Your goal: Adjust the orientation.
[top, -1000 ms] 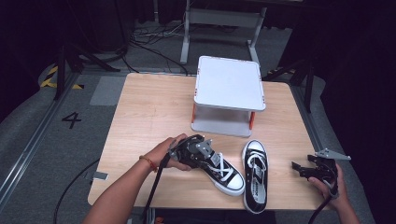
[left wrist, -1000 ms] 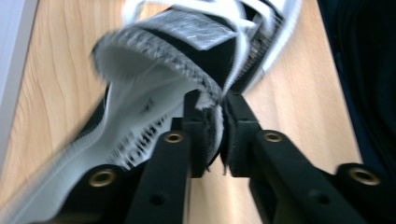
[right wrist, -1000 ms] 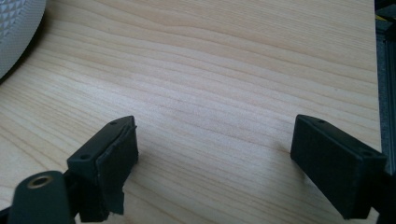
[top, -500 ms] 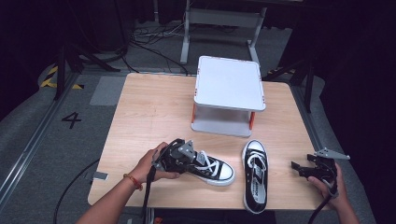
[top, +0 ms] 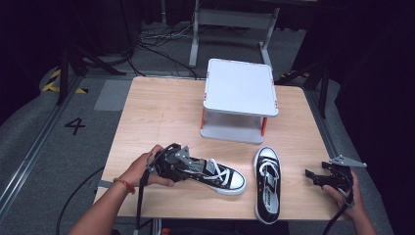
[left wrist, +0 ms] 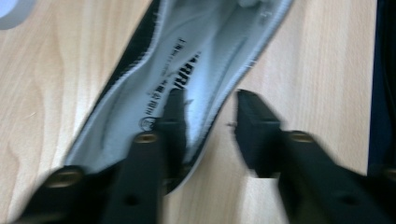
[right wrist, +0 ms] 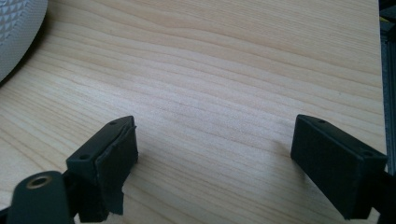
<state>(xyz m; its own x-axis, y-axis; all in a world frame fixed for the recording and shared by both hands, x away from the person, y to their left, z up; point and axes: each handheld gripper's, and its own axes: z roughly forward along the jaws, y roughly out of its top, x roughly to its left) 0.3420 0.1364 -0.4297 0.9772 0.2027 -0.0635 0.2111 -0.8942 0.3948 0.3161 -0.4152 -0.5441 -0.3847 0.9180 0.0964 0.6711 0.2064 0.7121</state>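
Note:
A black high-top shoe (top: pixel 218 177) with white laces lies on its side near the table's front edge, toe to the right. My left gripper (top: pixel 195 168) is at its heel. In the left gripper view one jaw of the left gripper (left wrist: pixel 210 98) is inside the shoe (left wrist: pixel 201 42) and the other outside the heel wall. The jaws have just been opening, and a gap shows beside the outer pad. The second shoe (top: pixel 267 183) stands upright to the right, toe toward the front edge. My right gripper (top: pixel 313 177) rests open at the table's right edge over bare wood (right wrist: pixel 214 126).
A white raised stand (top: pixel 240 88) with orange legs sits at the middle back of the wooden table (top: pixel 161 112). The second shoe's white toe cap (right wrist: pixel 18 32) shows at the upper left of the right gripper view. Dark floor and cables surround the table.
My left hand has drawn the high-top shoe leftward along the front edge and turned it to lie more across the table. Its jaws have spread apart. The right gripper stayed put.

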